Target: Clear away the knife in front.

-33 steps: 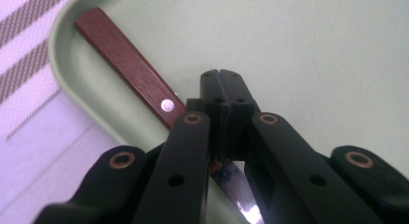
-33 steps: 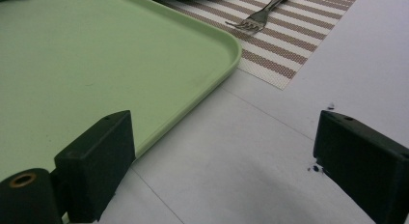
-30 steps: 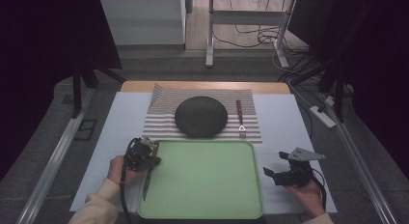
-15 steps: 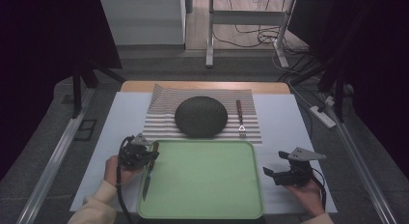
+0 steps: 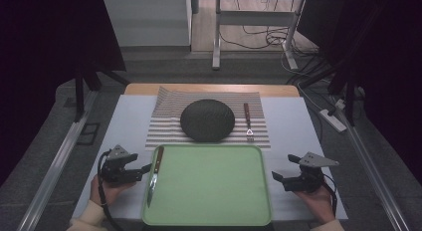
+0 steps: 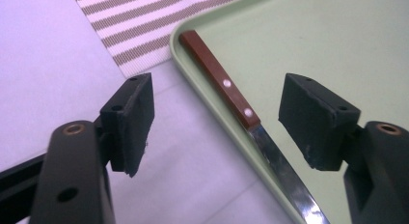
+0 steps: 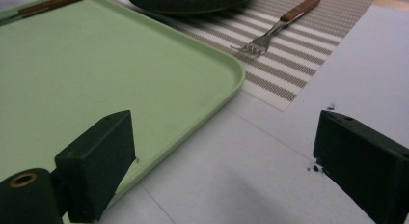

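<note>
Left tongs [image 5: 144,168] have backed off the green tray [image 5: 209,211], both pairs spread; the knife [image 5: 155,174] lies just inside its left rim, right tongs [image 5: 275,175] beside its right edge.

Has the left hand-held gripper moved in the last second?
Yes. The left hand-held gripper drew back left, off the green tray rim, leaving the knife on it.

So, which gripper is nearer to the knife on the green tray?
Left. The left gripper sits open just beside the knife at the tray's left edge; the right gripper is beyond the tray's opposite side.
</note>
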Demonstrator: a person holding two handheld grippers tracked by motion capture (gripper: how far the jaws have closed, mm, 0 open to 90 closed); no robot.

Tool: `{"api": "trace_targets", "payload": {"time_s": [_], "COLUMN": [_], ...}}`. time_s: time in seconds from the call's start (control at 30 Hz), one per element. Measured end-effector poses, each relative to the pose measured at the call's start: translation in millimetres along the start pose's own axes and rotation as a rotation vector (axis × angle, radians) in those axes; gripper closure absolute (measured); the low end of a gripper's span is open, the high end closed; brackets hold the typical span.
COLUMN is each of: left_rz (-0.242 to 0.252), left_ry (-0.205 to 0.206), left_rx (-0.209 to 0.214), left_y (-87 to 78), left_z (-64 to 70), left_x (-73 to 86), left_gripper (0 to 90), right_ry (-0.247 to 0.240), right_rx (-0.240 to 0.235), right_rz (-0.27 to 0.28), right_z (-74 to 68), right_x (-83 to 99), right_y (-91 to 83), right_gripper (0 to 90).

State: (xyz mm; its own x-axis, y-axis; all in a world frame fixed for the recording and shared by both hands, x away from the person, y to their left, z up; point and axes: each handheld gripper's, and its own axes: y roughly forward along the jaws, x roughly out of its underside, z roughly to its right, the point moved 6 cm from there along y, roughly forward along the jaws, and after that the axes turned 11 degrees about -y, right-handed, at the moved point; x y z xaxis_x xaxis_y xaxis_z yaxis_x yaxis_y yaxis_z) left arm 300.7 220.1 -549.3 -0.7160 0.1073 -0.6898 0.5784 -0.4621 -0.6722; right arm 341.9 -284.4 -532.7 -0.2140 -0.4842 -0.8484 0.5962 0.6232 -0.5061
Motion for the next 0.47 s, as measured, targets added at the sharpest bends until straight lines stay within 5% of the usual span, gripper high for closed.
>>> {"api": "trace_targets", "payload": {"time_s": [0.47], "left_rz": [-0.018], "left_ry": [0.010], "left_rx": [-0.007], "left_y": [1.4], "left_z": [1.0], "left_x": [3.7], "left_gripper": [25.1], "right_ry": [-0.017], "right_rx": [0.001], "right_rz": [0.019], "right_z": [-1.1], "right_x": [-2.6], "right_y": [-2.6], "right_gripper": [7.6]}}
